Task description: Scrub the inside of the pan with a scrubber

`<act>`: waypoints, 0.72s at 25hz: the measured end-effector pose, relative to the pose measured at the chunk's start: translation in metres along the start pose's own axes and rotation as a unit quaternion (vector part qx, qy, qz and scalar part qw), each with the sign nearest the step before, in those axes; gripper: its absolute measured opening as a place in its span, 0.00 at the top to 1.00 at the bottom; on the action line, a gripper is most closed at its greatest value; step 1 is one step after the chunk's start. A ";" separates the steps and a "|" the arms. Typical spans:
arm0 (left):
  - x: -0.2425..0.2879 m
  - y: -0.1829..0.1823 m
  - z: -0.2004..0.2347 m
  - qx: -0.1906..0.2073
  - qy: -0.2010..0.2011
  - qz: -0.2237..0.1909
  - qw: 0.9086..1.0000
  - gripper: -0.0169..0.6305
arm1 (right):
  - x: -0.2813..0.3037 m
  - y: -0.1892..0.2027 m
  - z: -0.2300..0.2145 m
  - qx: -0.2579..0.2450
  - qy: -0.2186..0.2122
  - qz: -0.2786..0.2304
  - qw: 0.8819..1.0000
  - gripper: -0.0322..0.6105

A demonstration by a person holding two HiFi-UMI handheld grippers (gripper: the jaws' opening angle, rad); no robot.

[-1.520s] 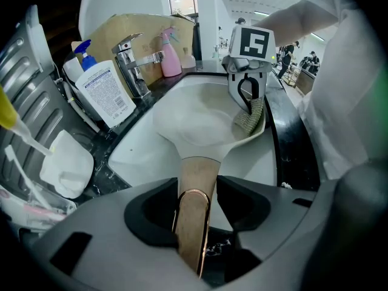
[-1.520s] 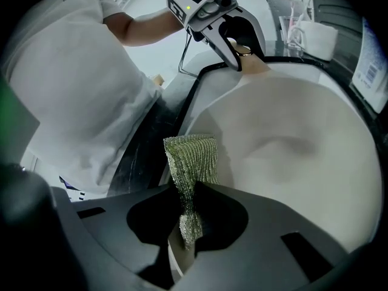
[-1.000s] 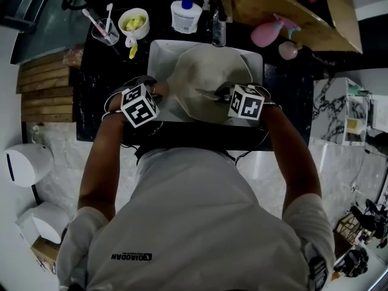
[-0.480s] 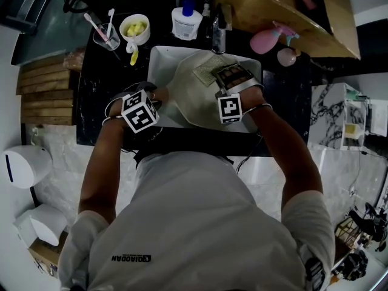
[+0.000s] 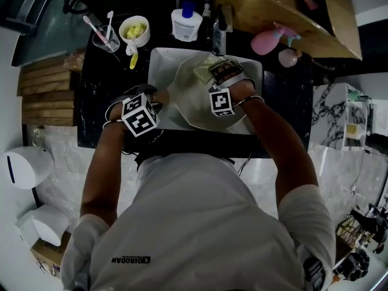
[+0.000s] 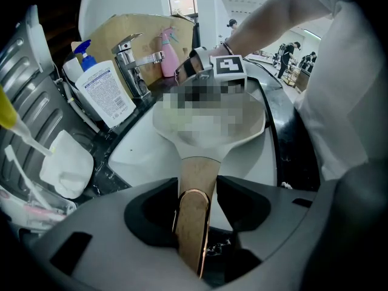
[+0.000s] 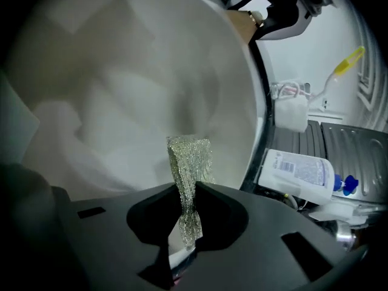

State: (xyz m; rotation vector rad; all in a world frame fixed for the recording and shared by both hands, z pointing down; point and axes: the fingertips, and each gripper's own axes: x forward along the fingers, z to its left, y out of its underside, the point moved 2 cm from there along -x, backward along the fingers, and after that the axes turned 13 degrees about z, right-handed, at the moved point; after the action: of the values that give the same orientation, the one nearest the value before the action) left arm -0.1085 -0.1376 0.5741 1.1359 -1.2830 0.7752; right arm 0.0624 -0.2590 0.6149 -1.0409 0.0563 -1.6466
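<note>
Right gripper (image 5: 217, 71) has moved up-frame across the pan (image 5: 188, 99) in the sink (image 5: 156, 59), jaws pinching the scrubber (image 7: 189, 162) over its inside, upper centre. Left gripper (image 5: 156, 94) clamps the handle (image 6: 195, 223). Bowl (image 5: 123, 24), upper left: yellow pieces.

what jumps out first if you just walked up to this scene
The pale pan sitting in the white sink, at the middle of the head view, draws the eye first. The left gripper is clamped on its tan handle at the sink's left edge. The right gripper pinches a glittery mesh scrubber inside the pan.
</note>
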 end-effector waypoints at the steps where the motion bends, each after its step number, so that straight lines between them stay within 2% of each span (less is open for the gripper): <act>1: 0.000 0.000 0.000 0.000 0.001 0.000 1.000 0.65 | 0.006 0.001 0.004 -0.006 -0.007 0.008 1.000 0.83; 8: 0.000 0.000 0.001 -0.001 0.001 0.002 1.000 0.65 | 0.023 0.014 0.014 -0.010 -0.034 0.034 0.999 0.83; 18: 0.000 0.000 0.000 0.001 0.000 0.002 1.000 0.65 | 0.027 0.028 0.029 0.022 -0.095 0.068 0.993 0.83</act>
State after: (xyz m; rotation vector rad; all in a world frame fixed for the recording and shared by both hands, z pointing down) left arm -0.1088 -0.1380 0.5745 1.1350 -1.2849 0.7789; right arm 0.1034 -0.2775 0.6340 -1.1310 -0.0333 -1.4137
